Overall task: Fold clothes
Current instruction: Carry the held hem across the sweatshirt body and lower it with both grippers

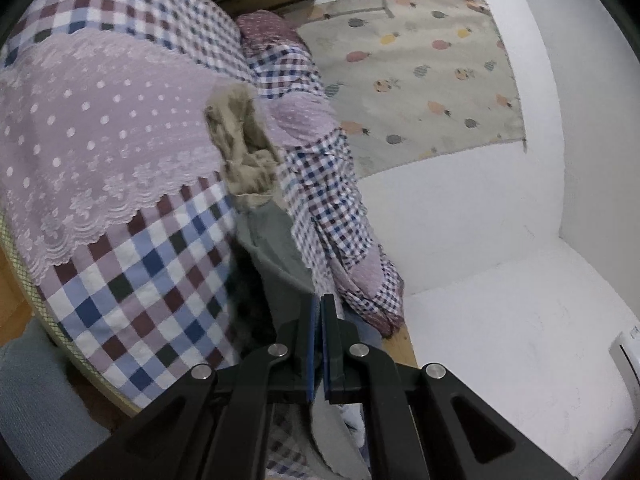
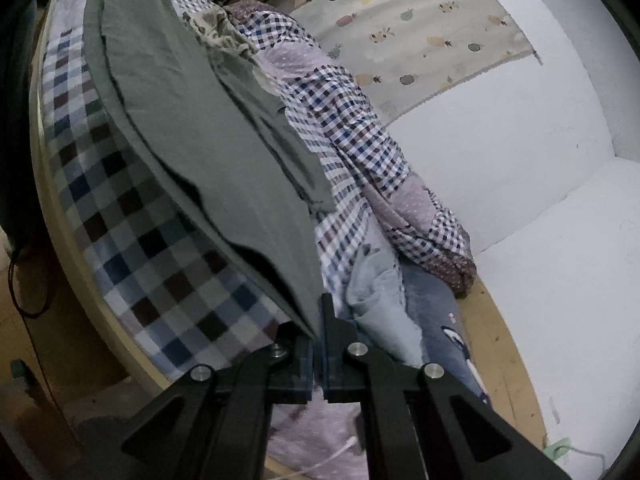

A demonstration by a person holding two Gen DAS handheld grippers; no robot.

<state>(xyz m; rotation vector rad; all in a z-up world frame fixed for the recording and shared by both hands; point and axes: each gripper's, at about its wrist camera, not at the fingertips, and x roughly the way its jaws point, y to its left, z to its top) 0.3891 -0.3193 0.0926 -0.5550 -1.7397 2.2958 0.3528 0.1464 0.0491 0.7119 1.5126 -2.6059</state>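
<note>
No containers here, just a bed. The right gripper [image 2: 320,320] is pinching the edge of a grey-green garment [image 2: 180,120], which stretches toward the upper left over the checked bedsheet [image 2: 120,220]. The left gripper [image 1: 320,320] looks pressed onto the same grey cloth [image 1: 276,240], though it's blurry there. A beige garment [image 1: 240,140] lies crumpled mid-frame, beside the bunched checked quilt [image 1: 328,200]. A fruit-print cloth [image 1: 420,80] hangs on the white wall [image 1: 480,220].
</note>
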